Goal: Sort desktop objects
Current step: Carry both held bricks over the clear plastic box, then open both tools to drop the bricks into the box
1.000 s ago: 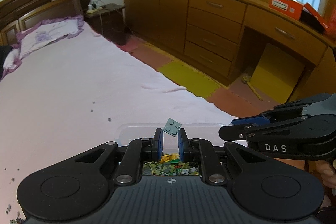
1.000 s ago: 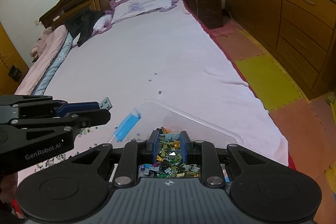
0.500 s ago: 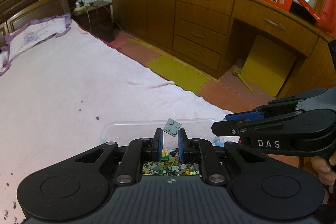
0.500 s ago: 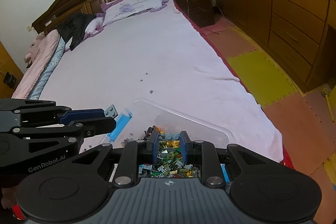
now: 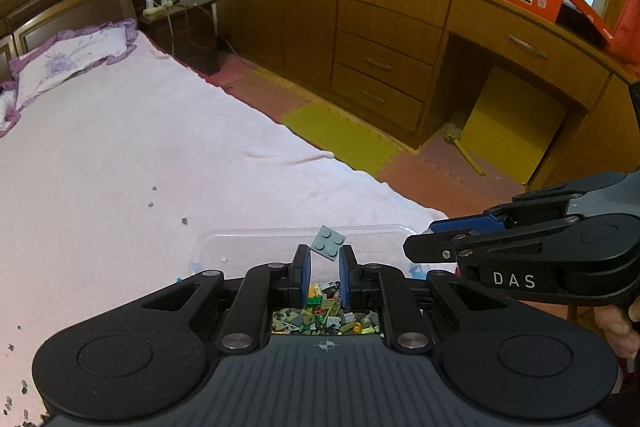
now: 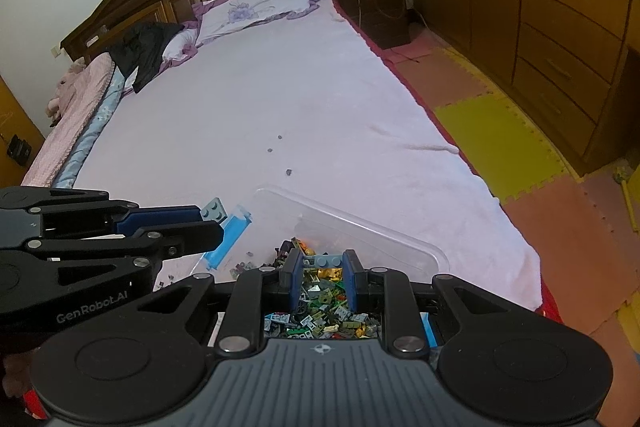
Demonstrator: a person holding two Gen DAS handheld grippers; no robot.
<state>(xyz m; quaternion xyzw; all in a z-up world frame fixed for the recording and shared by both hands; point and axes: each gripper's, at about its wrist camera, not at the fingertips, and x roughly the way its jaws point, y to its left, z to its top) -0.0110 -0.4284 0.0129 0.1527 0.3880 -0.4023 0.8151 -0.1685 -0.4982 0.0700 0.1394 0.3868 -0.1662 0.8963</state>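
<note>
Over the clear bin (image 5: 256, 241) of mixed bricks on the bed, my left hand-held gripper (image 5: 325, 259) pinches a grey plate (image 5: 329, 243) by one corner; my right hand-held gripper (image 6: 322, 265) clamps a grey-blue brick (image 6: 323, 260). Both need steady squeezing until placed.

Both tools are showing matte black bodies here. The left gripper (image 5: 324, 259) is wearing blue pads on its fingertips (image 5: 305, 269), with silver pivot screws gleaming along the linkage arms, round recessed discs either side, and a ribbed grey top carrying a small crosshair mark. The right gripper (image 6: 322, 269) is looking just the same. White lettering is reading "DAS" on one flank, "GenRobot.AI" on the other.
</note>
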